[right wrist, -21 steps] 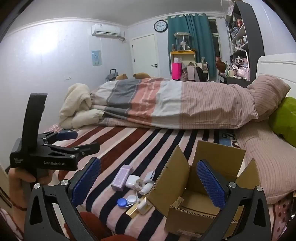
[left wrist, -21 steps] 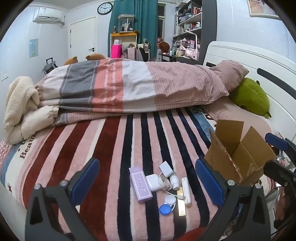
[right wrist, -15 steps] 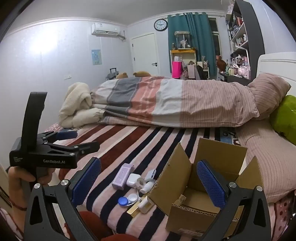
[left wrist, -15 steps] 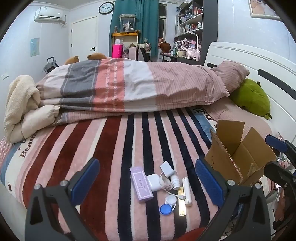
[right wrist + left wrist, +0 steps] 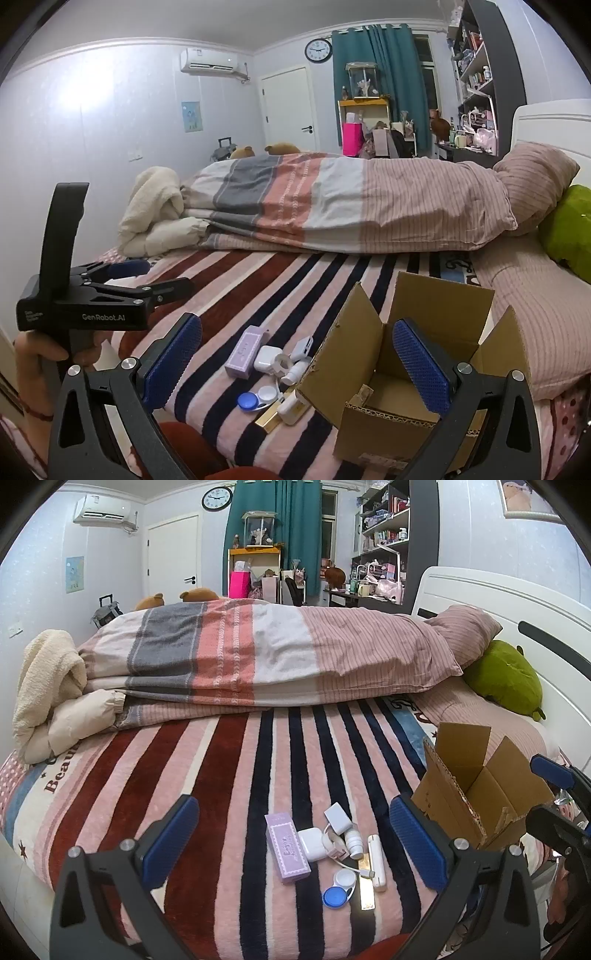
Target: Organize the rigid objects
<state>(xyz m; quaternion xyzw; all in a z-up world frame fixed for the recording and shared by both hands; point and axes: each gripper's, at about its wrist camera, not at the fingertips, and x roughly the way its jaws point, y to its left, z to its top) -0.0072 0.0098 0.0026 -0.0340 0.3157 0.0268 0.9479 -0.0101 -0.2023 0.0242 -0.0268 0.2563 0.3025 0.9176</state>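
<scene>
Both views lifted; corrugated box.

Evenly lit from overhead, sharp throughout; glare patch on the wall; strong fisheye bending, dark vignette at corners.

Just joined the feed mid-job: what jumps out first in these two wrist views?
A tight cluster of small items lies on the striped blanket near the bed's front edge: a lilac box, a white charger case and a blue-and-white lens case. Right beside them stands an open cardboard box, flaps up. Both the left gripper and right gripper hang wide open with nothing held.
</scene>
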